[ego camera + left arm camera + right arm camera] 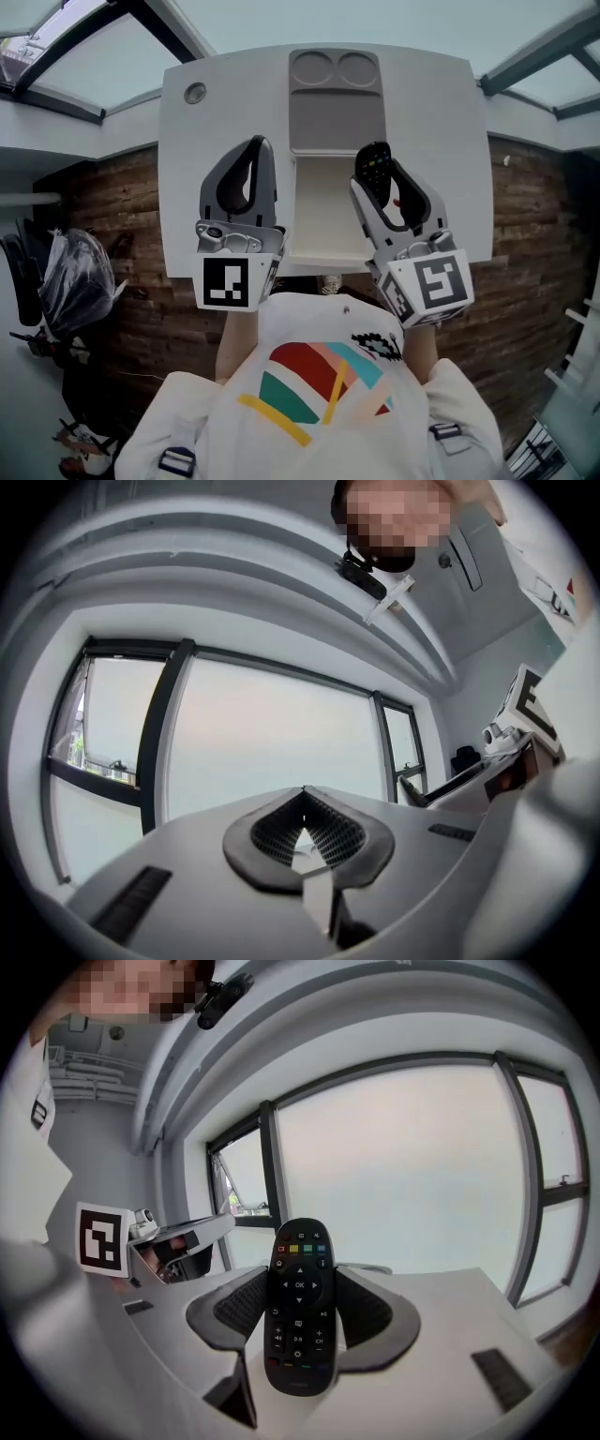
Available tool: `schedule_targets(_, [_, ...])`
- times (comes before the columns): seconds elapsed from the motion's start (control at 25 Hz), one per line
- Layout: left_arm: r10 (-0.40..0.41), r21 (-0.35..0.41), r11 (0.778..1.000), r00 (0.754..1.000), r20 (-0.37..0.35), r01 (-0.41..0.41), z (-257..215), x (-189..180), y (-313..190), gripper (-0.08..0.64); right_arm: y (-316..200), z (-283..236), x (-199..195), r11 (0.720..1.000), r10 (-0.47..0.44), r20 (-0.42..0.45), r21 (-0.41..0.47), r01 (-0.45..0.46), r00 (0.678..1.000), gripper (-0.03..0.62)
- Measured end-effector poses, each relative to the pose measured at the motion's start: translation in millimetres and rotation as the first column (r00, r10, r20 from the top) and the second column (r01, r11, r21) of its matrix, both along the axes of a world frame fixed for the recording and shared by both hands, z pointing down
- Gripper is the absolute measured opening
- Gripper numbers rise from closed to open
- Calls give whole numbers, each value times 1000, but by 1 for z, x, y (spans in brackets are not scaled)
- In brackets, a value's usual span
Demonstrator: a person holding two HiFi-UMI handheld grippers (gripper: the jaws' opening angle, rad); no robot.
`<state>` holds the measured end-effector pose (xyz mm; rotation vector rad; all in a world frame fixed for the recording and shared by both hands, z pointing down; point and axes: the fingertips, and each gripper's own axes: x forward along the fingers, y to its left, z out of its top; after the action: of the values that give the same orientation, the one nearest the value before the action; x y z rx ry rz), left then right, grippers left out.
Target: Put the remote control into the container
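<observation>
Black oval plastic remote control point(298, 1309): clamped by right gripper point(386, 192), held above right edge of white open rectangular container point(319, 217). Left gripper point(302, 803): closed, empty, left of container. Transport judged underway; lowering into the opening is called for next.

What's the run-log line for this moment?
left gripper: shut, empty | right gripper: shut on remote control | container: remote control not yet inside
</observation>
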<state>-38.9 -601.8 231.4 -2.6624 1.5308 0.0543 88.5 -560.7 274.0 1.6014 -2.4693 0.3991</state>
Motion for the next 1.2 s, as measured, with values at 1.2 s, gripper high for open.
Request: schedule_targets(1.2, [40, -337, 940, 999, -25, -46, 136, -8, -33, 6, -10, 156, -33, 889, -338, -338, -420, 181, 878, 232])
